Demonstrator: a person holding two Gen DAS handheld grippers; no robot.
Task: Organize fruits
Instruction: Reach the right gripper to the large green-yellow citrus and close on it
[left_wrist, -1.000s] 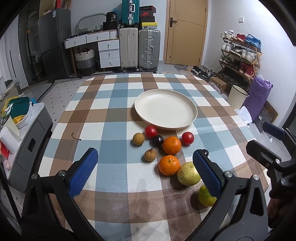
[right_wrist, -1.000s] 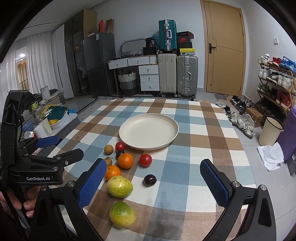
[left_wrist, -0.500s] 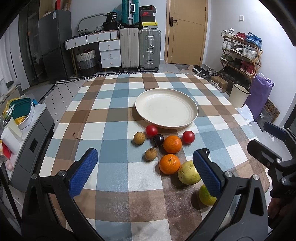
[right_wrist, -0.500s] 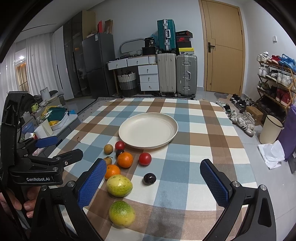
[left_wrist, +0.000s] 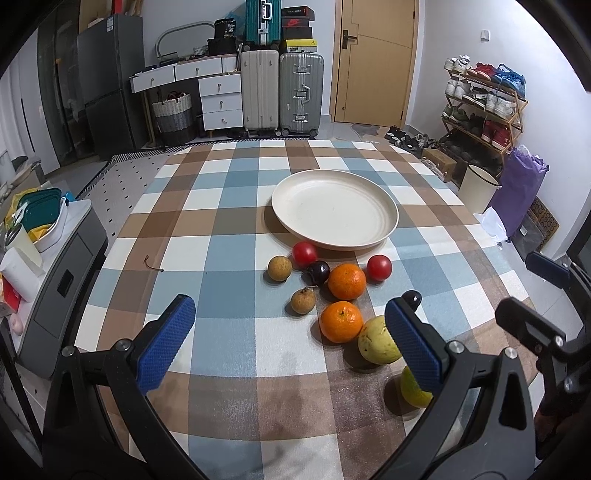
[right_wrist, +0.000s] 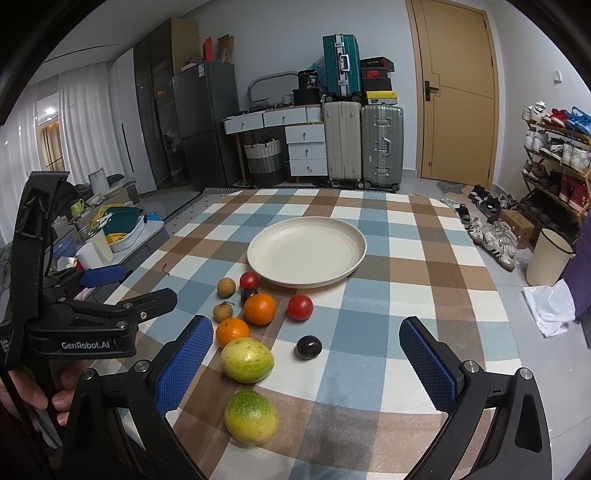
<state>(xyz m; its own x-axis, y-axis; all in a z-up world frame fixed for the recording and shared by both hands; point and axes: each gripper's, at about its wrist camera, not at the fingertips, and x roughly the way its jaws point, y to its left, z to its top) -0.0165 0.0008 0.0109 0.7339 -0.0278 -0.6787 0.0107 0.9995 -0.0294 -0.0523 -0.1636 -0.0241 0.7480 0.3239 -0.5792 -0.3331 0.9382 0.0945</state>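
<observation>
An empty cream plate (left_wrist: 334, 206) (right_wrist: 306, 254) sits mid-table on the checked cloth. In front of it lie several fruits: two red ones (left_wrist: 304, 254) (left_wrist: 379, 268), two oranges (left_wrist: 347, 281) (left_wrist: 341, 321), two brown longans (left_wrist: 279, 268) (left_wrist: 303, 301), a dark plum (left_wrist: 319, 272), a yellow-green guava (right_wrist: 247, 360), a green citrus (right_wrist: 251, 417) and a second dark plum (right_wrist: 308, 347). My left gripper (left_wrist: 291, 343) is open and empty, near the oranges. My right gripper (right_wrist: 306, 365) is open and empty, above the guava and plum.
The checked table (left_wrist: 229, 332) ends close at the left and right. A grey side unit with dishes (left_wrist: 55, 258) stands left. A white bin (left_wrist: 480, 188), purple bag (left_wrist: 521, 192) and shoe rack (left_wrist: 484, 107) stand right. Suitcases (left_wrist: 280, 92) and drawers are at the back.
Both grippers have drifted slightly forward and stay open; the fruits and plate have not moved.
</observation>
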